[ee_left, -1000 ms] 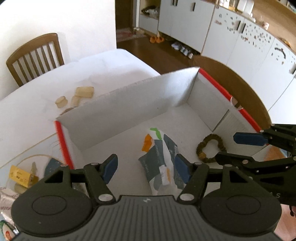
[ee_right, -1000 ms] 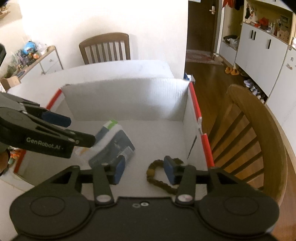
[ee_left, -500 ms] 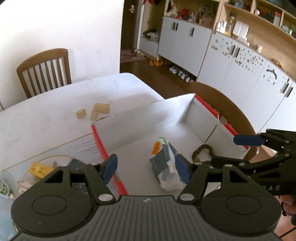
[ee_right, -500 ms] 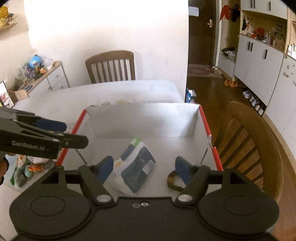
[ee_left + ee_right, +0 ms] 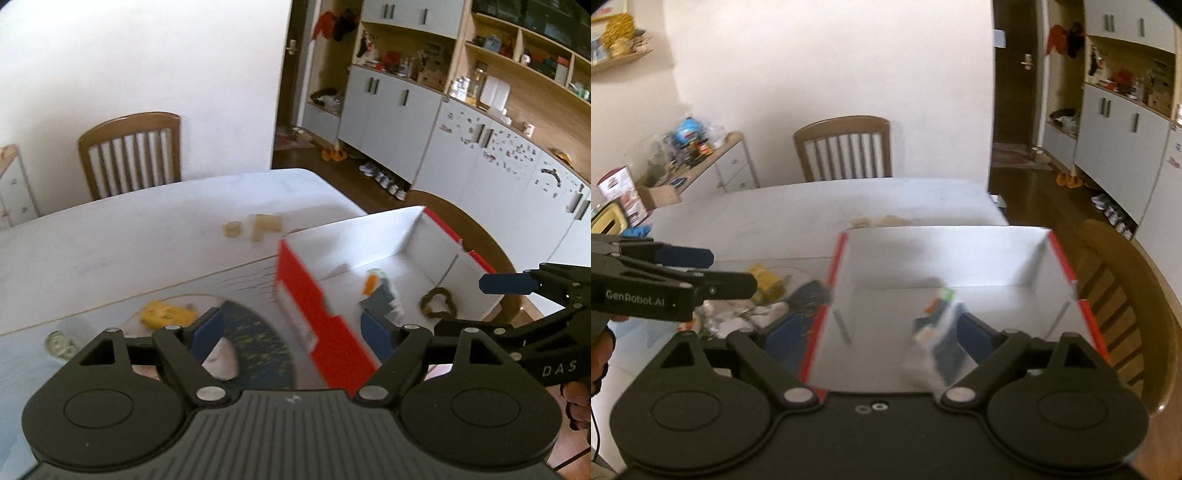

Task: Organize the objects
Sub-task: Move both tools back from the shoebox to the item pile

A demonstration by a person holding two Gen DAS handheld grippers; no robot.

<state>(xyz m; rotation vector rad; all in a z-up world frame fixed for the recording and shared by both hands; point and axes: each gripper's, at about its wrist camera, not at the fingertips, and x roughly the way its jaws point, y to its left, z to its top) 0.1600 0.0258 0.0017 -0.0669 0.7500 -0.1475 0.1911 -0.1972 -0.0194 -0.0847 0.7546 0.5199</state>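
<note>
A white cardboard box with red edges (image 5: 306, 306) (image 5: 942, 254) stands on the table. Inside lie a grey-and-white packet (image 5: 382, 295) (image 5: 942, 332) and a brown bead bracelet (image 5: 437, 301). My left gripper (image 5: 291, 332) (image 5: 709, 269) hovers above the box's left wall, its jaws opening, nothing gripped. My right gripper (image 5: 879, 332) (image 5: 484, 306) hangs over the near side of the box, jaws also opening and empty. Left of the box sits a pile of loose items, among them a yellow piece (image 5: 166, 314) (image 5: 764, 277) and a dark blue patterned thing (image 5: 255, 343).
Beige blocks (image 5: 258, 225) lie on the white table (image 5: 129, 236) beyond the box. A small clear jar (image 5: 62, 339) stands at the near left. One wooden chair (image 5: 846, 147) is at the far side, another (image 5: 1126, 314) to the right of the box.
Both grippers have drawn back and upward out of the box and their jaws have widened. The packet and bracelet stay inside. The left view has swung left, showing the clutter beside the box.
</note>
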